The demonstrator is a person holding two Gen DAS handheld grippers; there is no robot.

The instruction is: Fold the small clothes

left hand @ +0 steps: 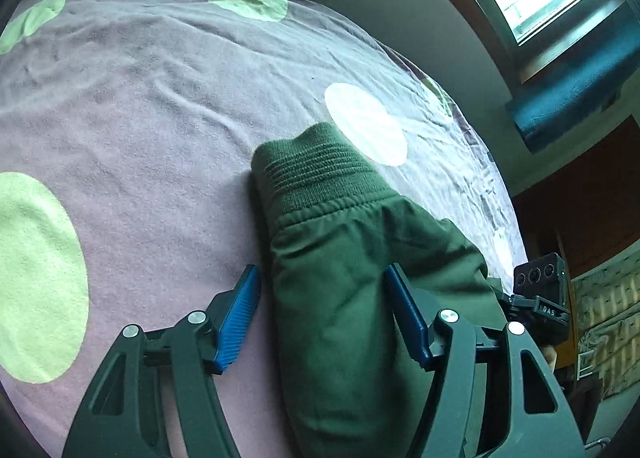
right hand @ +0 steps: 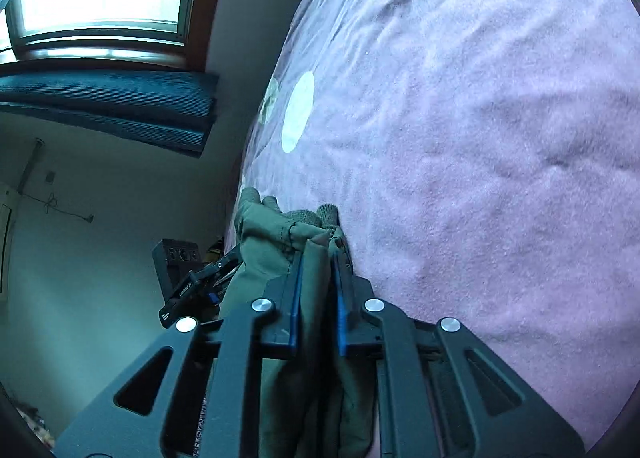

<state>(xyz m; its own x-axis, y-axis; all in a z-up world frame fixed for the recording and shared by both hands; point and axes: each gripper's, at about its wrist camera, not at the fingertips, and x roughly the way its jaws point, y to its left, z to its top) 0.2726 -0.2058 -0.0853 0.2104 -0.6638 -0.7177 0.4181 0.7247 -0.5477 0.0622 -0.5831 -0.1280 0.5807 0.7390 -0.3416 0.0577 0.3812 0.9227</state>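
A small green garment [left hand: 340, 266] with a ribbed cuff lies bunched, perhaps folded, on the pink spotted blanket [left hand: 160, 118].

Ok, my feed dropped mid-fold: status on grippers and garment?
Right gripper shut on green garment. Left gripper open, garment between jaws, pads clear. Garment on pink bedspread. Nothing in the way.

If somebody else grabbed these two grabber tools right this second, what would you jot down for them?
Left gripper: jaws apart either side of the green garment; pads not clearly pressing, so treat it as open.
Right gripper: shut on a bunched part of the same garment.
The garment lies on the pink spotted blanket, its ribbed cuff pointing away from the left gripper.
Done: the cloth looks partly doubled over.
Left: probably finish the fold, lay it flat, then release.
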